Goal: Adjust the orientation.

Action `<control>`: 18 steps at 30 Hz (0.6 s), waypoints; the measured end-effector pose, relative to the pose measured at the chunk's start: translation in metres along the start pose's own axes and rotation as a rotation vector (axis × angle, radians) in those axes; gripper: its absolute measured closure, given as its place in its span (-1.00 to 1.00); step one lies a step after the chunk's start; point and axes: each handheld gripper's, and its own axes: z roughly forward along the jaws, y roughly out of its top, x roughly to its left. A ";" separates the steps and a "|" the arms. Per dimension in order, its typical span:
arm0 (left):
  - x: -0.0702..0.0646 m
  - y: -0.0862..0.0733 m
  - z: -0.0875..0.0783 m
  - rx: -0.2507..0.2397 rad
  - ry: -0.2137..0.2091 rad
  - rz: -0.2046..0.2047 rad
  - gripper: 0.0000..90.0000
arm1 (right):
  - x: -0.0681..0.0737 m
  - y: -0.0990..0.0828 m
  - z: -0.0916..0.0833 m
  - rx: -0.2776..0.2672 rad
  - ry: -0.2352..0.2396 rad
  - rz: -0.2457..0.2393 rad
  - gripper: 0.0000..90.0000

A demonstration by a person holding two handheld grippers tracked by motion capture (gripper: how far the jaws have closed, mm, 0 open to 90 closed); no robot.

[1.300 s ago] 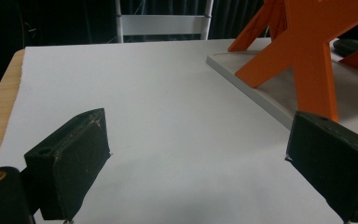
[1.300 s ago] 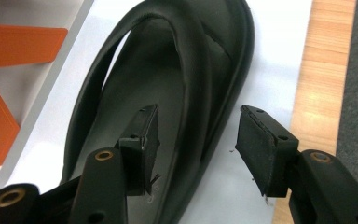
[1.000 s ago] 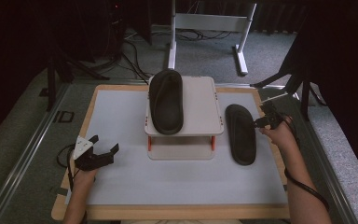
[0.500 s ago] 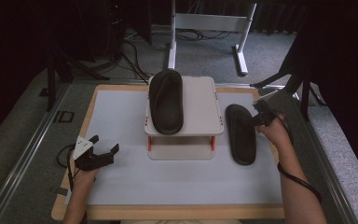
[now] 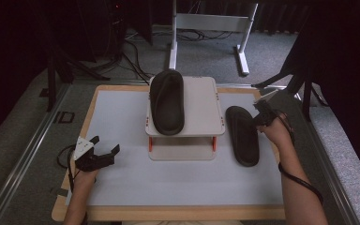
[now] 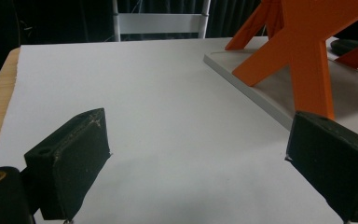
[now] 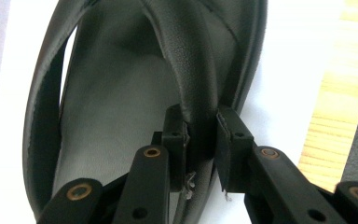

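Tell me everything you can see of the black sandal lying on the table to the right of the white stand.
The black leather-look sandal lies flat, sole down, on the white table sheet, lengthwise beside the white orange-legged stand and apart from it. It has a greyish footbed and broad straps with open gaps at the sides. The right gripper has just been closing; its pads now pinch one strap near the sandal's far end.

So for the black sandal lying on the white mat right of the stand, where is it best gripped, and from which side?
By its strap, from the outer side. The sandal lies flat, sole down, so the raised strap is the one narrow part that jaws can close around. The right gripper has just closed its jaws across that strap, coming in from the mat's right edge.
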 end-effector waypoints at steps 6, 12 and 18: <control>0.000 0.000 0.000 0.002 0.001 -0.004 -0.88 | -0.004 0.000 -0.016 -0.028 -0.007 0.011 0.69; 0.000 0.000 0.000 0.004 0.002 -0.006 -0.88 | -0.006 0.002 -0.036 -0.046 -0.002 0.022 0.69; 0.000 0.000 0.000 0.004 0.002 -0.002 -0.88 | -0.002 0.008 -0.057 -0.071 -0.003 0.028 0.70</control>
